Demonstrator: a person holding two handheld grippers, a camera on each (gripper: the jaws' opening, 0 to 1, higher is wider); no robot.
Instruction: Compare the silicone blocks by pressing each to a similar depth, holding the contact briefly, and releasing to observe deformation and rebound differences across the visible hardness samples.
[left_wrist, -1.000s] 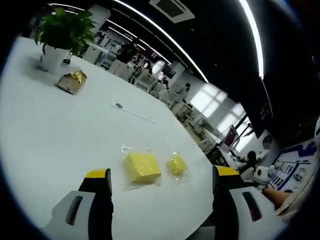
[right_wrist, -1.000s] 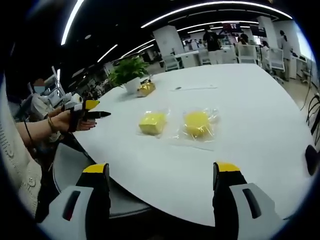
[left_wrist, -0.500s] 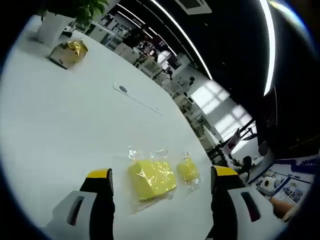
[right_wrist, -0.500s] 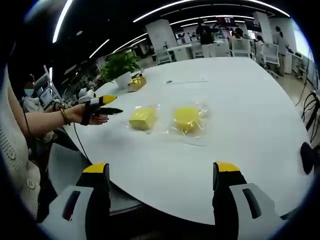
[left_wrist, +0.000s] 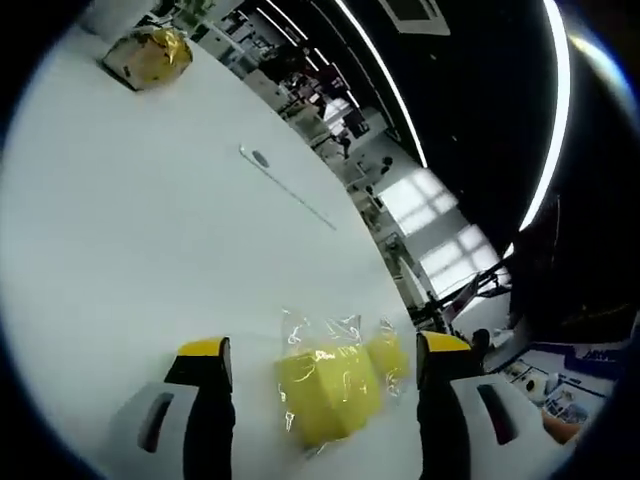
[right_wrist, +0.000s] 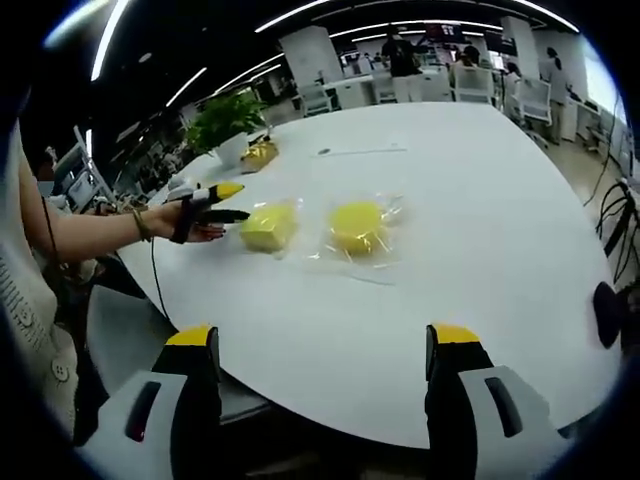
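A square yellow silicone block (left_wrist: 325, 392) in a clear bag lies on the white table (left_wrist: 120, 230), between the wide-apart jaws of my left gripper (left_wrist: 322, 350) and touching neither. A second, rounder yellow block (left_wrist: 388, 352), also bagged, lies just beyond it by the right jaw. In the right gripper view the left gripper (right_wrist: 238, 201), held in a hand, stands open right beside the square block (right_wrist: 265, 226), and the round block (right_wrist: 355, 224) lies to its right. My right gripper (right_wrist: 325, 338) is open near the table's edge, well short of both blocks.
A gold-wrapped box (left_wrist: 150, 55) and a potted plant (right_wrist: 225, 125) stand at the table's far side. A thin flat white object (left_wrist: 285, 180) lies mid-table. The person's arm (right_wrist: 90, 235) reaches in from the left. Office chairs (right_wrist: 470, 85) stand behind the table (right_wrist: 480, 230).
The left gripper has moved forward and down to the square block, which now sits between its jaws. The right gripper has stayed open and back from the blocks.
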